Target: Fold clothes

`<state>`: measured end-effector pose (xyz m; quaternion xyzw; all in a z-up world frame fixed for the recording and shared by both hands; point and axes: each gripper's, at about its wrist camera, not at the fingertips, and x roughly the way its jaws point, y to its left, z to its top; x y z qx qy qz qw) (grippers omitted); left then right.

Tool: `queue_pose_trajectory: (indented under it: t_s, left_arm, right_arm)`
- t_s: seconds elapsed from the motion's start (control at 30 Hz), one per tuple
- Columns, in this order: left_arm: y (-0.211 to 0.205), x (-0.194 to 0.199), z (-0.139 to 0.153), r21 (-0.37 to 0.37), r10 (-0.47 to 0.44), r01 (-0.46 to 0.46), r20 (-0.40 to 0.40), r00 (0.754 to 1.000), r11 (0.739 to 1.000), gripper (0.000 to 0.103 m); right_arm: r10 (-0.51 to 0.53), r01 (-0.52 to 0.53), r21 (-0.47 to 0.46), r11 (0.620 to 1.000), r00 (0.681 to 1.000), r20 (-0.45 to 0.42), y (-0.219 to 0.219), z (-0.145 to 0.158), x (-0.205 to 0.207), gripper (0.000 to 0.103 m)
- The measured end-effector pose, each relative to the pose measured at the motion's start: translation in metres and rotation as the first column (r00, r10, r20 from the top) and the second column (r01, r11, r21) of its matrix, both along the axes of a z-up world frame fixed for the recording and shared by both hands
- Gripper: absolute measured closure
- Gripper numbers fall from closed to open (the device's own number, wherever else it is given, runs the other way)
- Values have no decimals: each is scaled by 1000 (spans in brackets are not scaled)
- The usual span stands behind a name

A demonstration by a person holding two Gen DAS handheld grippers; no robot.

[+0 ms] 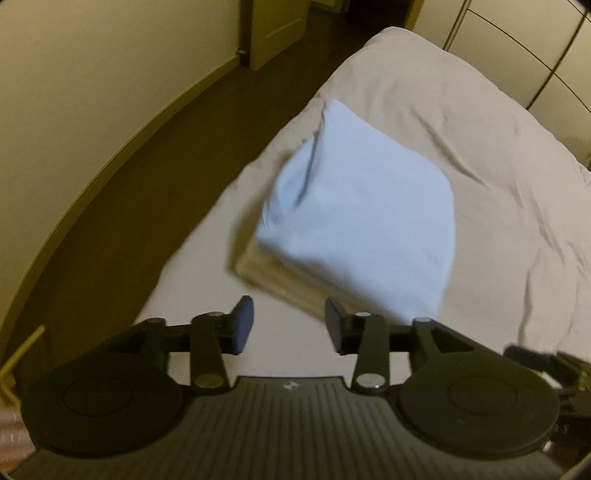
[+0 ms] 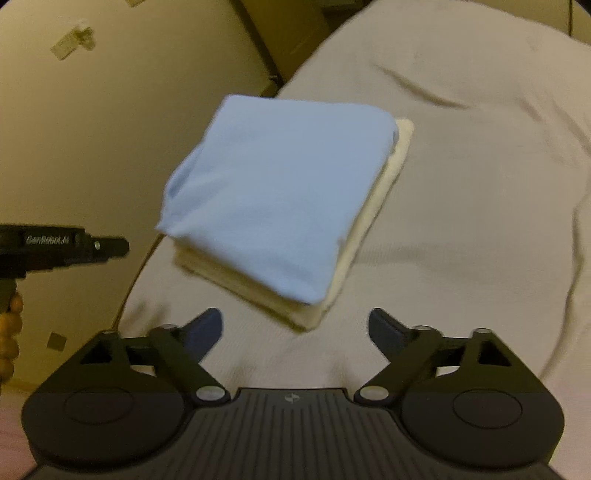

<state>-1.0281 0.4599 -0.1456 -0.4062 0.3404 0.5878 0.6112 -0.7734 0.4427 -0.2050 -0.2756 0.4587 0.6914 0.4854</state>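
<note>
A folded light blue garment (image 1: 362,221) lies on top of a folded cream garment (image 1: 269,277) on the bed. Both also show in the right wrist view, the blue garment (image 2: 273,192) over the cream one (image 2: 373,218). My left gripper (image 1: 290,325) is open and empty, just short of the stack's near edge. My right gripper (image 2: 295,332) is open wide and empty, just short of the stack's near corner. The left gripper's body (image 2: 62,247) shows at the left edge of the right wrist view.
The bed (image 1: 461,122) has a wrinkled beige cover and its left edge runs close beside the stack. Dark floor (image 1: 147,158) and a cream wall (image 1: 74,74) lie to the left. A door (image 1: 273,29) stands at the back.
</note>
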Motion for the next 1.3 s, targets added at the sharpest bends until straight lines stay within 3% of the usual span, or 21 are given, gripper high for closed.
queue_pose_trajectory:
  t_s: [0.07, 0.2, 0.27, 0.7, 0.97, 1.3]
  left_arm:
    - [-22, 10, 13, 0, 21, -21, -10, 1000, 1000, 56]
    - [-57, 31, 33, 20, 85, -84, -43, 995, 996, 51]
    - [-76, 43, 46, 19, 126, -125, -49, 991, 992, 44]
    - [-159, 129, 112, 120, 225, -216, -69, 972, 969, 32]
    - [-190, 171, 129, 150, 330, -313, -108, 938, 938, 16]
    - [-212, 235, 126, 159, 412, -390, -151, 898, 907, 6]
  right_arm:
    - [28, -28, 20, 999, 1000, -1, -7, 11, 4, 14]
    - [84, -83, 69, 994, 996, -13, -24, 34, 18, 14]
    - [114, -113, 92, 989, 993, -9, -35, 46, 25, 13]
    - [231, -223, 213, 951, 973, -11, -92, 113, 86, 13]
    - [340, -330, 270, 904, 940, 11, -104, 133, 119, 13]
    - [437, -440, 289, 850, 896, 79, -103, 137, 167, 12]
